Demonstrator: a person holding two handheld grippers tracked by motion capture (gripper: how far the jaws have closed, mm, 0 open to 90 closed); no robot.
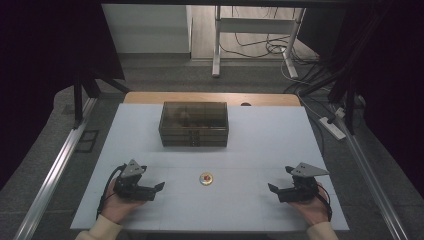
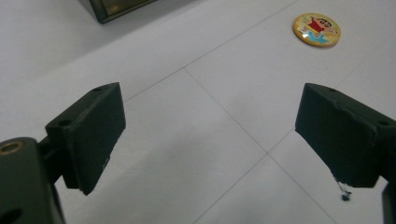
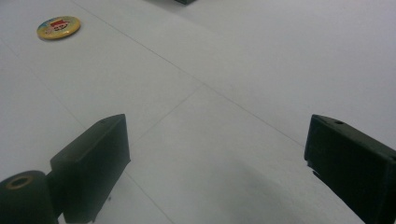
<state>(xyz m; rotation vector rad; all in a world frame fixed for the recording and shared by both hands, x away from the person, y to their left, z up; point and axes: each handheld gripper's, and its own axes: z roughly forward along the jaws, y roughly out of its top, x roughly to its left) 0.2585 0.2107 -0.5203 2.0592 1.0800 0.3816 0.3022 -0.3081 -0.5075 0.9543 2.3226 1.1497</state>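
**A:** Status of the grippers at that moment?

**B:** My left gripper (image 1: 159, 186) sat near the left front of the table (image 1: 260, 135), jaws spread wide, nothing between them. My right gripper (image 1: 274, 189) was near the right front, jaws equally spread, also empty. Both rested low over the surface in my hands, pointed inward toward each other.

**A:** And the badge?

**B:** The round badge (image 1: 206, 178) lay flat on the table, between the two grippers, roughly centred, well apart from both. In the left gripper view it was far and to the right (image 2: 317, 29): yellow rim, cartoon figure in red. In the right gripper view it was far left (image 3: 58, 27).

**A:** Surface?

**B:** Pale grey-white top with thin seam lines splitting it into panels. A wooden edge (image 1: 210, 97) showed along the far side. The right jaw in the left gripper view had a small frayed bit hanging off its lower tip.

**A:** Anything else on it?

**B:** A dark translucent box (image 1: 194, 123) with stacked drawers, far centre, lid closed. Contents too dim to tell.

**A:** Room?

**B:** Dark curtains left and right, grey floor, aluminium rails (image 1: 55, 170) running down both sides of the table. Beyond the far edge stood a white desk frame (image 1: 252, 30) with loose cables on the floor, and a power strip (image 1: 332, 127) to the right.
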